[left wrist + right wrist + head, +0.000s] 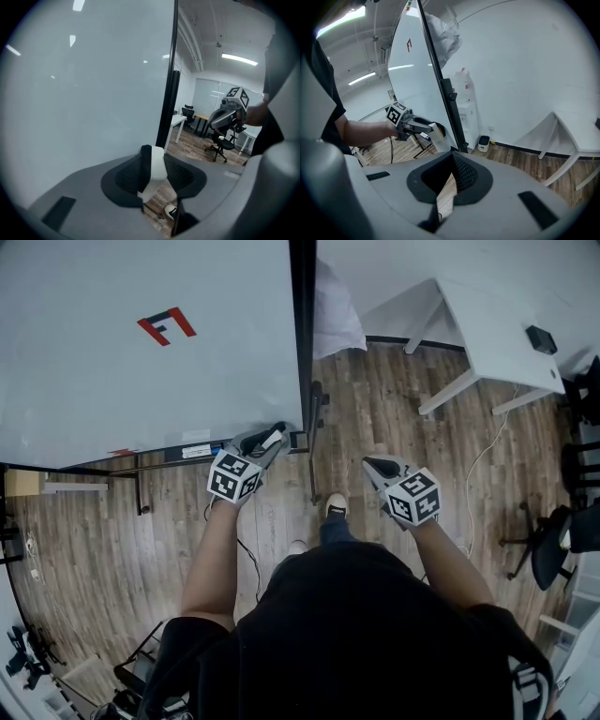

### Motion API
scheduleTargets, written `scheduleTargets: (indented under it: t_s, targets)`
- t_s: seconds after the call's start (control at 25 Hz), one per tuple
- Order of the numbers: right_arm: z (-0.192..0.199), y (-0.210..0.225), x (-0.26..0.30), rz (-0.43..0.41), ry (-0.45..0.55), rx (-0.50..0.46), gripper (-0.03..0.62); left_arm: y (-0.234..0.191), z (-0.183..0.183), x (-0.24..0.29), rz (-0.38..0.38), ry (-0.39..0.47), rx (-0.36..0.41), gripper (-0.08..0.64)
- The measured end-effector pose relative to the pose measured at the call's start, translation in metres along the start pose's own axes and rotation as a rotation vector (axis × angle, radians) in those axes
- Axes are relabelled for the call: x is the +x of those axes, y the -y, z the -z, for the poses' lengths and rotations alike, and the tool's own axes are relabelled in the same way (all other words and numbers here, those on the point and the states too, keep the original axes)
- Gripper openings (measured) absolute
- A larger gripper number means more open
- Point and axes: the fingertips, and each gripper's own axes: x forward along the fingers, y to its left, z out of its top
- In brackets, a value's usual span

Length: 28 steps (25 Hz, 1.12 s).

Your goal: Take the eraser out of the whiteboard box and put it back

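Observation:
In the head view my left gripper point(265, 442) is shut on the eraser point(275, 436), a white block with a black side. It sits at the lower right corner of the whiteboard point(141, 352), just beside the small box point(298, 440) at the end of the board's tray. The left gripper view shows the eraser point(157, 161) standing upright between the pads, with the board's black edge post point(169, 93) behind it. My right gripper point(380, 468) hangs over the wood floor to the right, shut and holding nothing. From the right gripper view, the left gripper point(431, 127) shows beside the board's frame.
A white desk point(487, 329) stands at the back right, with black office chairs point(553, 540) along the right edge. A white cloth point(333, 310) hangs behind the board. The board's stand legs point(141, 488) and a cable point(483, 460) lie on the floor. My shoe point(336, 507) is below.

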Motion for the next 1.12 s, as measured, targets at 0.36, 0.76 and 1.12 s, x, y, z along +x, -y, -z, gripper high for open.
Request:
scheduleTargets:
  t_s: [0.36, 0.76, 1.12]
  targets:
    - [0.001, 0.010, 0.011, -0.002, -0.020, 0.002, -0.005, -0.007, 0.023, 0.020, 0.004, -0.048, -0.008, 0.153]
    - [-0.005, 0.012, 0.022, -0.010, -0.026, 0.005, -0.005, -0.009, 0.040, 0.036, 0.014, -0.099, 0.003, 0.153]
    - [-0.002, 0.007, 0.025, -0.015, -0.031, 0.008, -0.005, -0.009, 0.039, 0.036, 0.021, -0.098, 0.004, 0.155]
